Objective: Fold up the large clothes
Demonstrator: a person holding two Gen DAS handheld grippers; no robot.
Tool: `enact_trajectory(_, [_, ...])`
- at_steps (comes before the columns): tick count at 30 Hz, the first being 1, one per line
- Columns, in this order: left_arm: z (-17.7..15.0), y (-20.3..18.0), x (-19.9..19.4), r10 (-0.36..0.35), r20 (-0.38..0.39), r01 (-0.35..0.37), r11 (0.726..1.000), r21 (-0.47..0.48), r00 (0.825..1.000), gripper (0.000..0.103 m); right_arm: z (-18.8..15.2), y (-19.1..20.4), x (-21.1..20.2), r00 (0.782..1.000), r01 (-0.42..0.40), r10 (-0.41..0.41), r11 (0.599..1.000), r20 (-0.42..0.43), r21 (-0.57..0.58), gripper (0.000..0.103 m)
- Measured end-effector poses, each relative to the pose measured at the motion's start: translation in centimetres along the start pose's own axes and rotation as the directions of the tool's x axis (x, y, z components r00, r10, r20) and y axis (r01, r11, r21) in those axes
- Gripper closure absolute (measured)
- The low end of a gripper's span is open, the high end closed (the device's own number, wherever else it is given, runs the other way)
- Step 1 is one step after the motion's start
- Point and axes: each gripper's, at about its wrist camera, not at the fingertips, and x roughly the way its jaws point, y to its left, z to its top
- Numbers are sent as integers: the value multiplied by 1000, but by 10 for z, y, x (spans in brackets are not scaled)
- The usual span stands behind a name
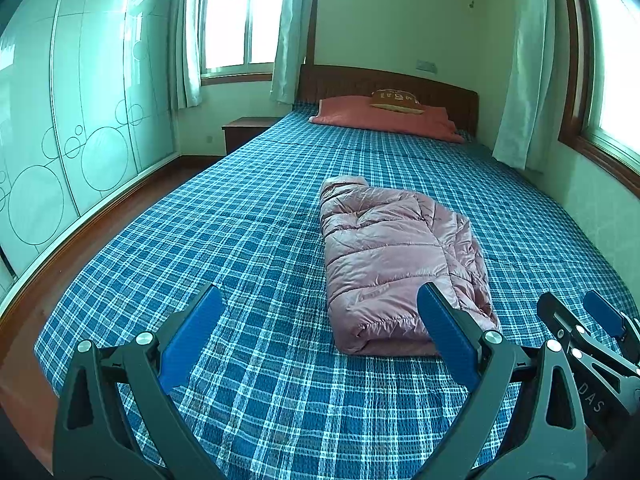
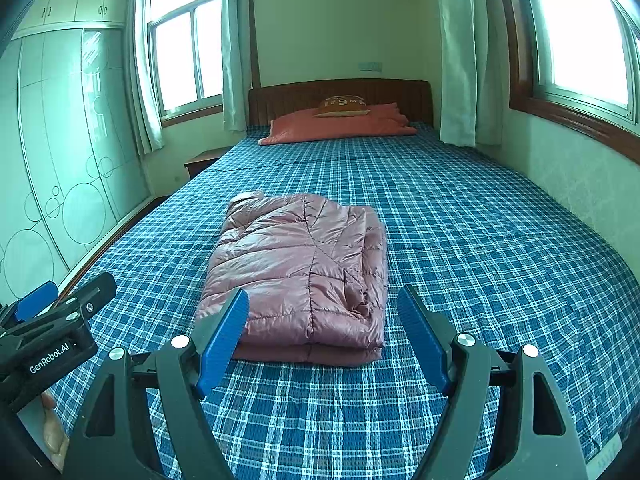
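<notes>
A pink quilted puffer jacket [image 1: 396, 256] lies folded into a compact rectangle on the blue plaid bed [image 1: 248, 240]. It also shows in the right wrist view [image 2: 304, 276], just ahead of the fingers. My left gripper [image 1: 320, 304] is open and empty, held above the bed to the left of the jacket's near end. My right gripper [image 2: 322, 304] is open and empty, held above the jacket's near edge. The right gripper shows at the right edge of the left wrist view [image 1: 576, 316]. The left gripper shows at the left edge of the right wrist view [image 2: 60, 300].
A red pillow [image 2: 340, 124] with a small brown cushion [image 2: 342, 105] lies at the headboard. A wardrobe [image 1: 80, 120] stands along the left, past a strip of wood floor. A nightstand [image 1: 246, 132] is in the far left corner. A wall with a window [image 2: 580, 32] runs along the right.
</notes>
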Motion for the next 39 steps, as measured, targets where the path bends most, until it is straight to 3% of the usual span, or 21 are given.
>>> enact_trajectory(30, [-3,-1,4,17,3,-17,1000,-7,1000,2,-7,-1,7,1000,-1,1,1000,-11,-4,28])
enact_trajectory(39, [-6,-7,9,20,0,-20,999,30,1000,2,-11,-4,15,1000,-8,8,1000,-26,-5,28])
